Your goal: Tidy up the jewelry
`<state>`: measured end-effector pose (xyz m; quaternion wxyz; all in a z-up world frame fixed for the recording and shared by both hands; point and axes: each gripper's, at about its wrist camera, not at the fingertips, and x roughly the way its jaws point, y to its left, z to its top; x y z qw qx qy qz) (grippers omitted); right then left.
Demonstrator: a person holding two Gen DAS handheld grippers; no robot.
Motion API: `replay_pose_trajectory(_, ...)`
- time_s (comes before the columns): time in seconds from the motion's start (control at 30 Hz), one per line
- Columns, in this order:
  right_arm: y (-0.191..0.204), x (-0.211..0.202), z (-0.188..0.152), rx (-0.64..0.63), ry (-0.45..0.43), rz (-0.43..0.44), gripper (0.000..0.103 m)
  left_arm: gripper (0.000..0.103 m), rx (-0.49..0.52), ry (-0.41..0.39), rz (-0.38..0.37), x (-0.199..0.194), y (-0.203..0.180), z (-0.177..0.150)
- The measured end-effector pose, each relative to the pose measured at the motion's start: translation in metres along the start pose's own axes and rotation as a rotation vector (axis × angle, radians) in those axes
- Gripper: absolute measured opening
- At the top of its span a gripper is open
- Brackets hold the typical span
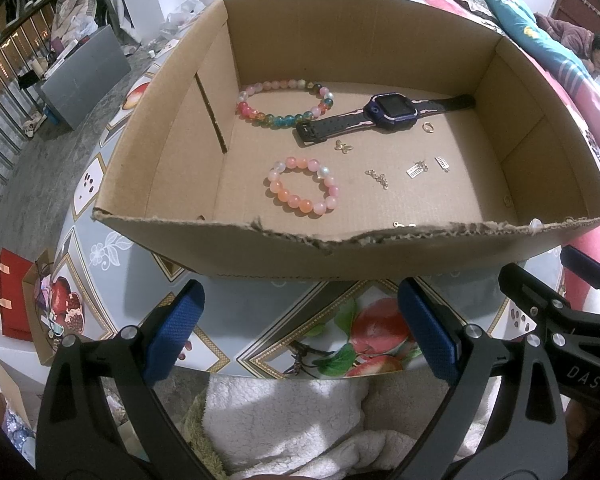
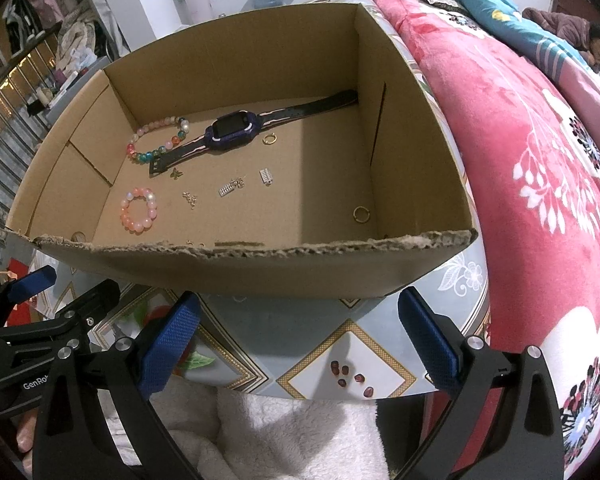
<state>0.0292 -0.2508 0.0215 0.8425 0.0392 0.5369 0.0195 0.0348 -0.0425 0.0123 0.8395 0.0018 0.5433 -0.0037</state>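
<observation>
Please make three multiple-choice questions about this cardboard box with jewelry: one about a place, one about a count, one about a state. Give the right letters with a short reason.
1. Where does the dark purple smartwatch with a black strap lie?
A. On the patterned tablecloth
B. On the floor of the open brown cardboard box
C. On the pink blanket

2. How many beaded bracelets are in the box?
A. One
B. Two
C. Four

3. What is the state of the two blue-padded grippers?
A. Both open and holding nothing
B. Both shut on a bracelet
C. Left shut on the watch

Answers:
1. B: the watch rests flat inside the box, near the far wall.
2. B: a multicoloured bead bracelet and a pink-orange bead bracelet are seen.
3. A: the left gripper and right gripper show wide gaps outside the box.
</observation>
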Motion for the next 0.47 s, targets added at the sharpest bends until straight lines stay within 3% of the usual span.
replay_pose_trajectory(0.47, -0.0001, -0.0001, 0.0000, 0.001, 0.000, 0.001, 0.097, 0.094, 0.001, 0.000, 0.000, 0.0008, -0.0002, -0.0005)
